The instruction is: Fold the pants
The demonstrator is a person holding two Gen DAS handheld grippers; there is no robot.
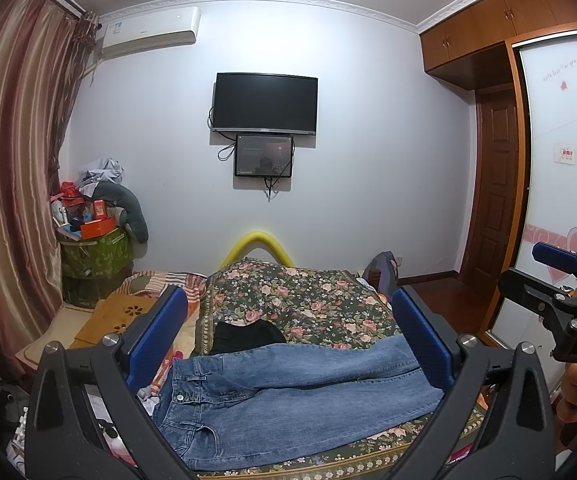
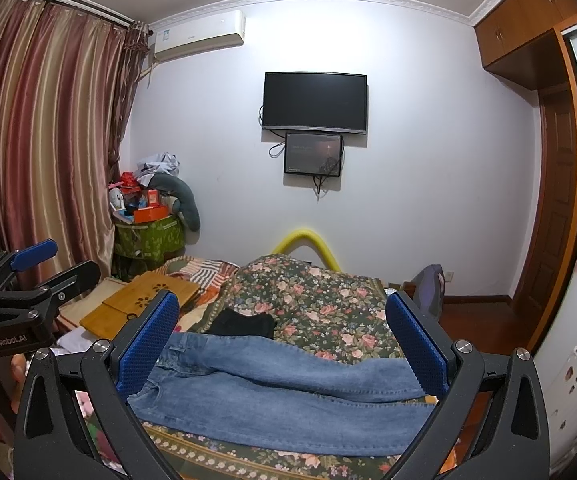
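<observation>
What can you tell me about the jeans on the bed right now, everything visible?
The jeans are faded blue denim, lying unfolded and mostly flat across the floral bedspread, waistband to the left with button, belt loops and fly showing, legs running right, one leg alongside the other with some wrinkles. A black garment lies just beyond the waist. Both the left claw and the right claw are open above them, touching nothing.
</observation>
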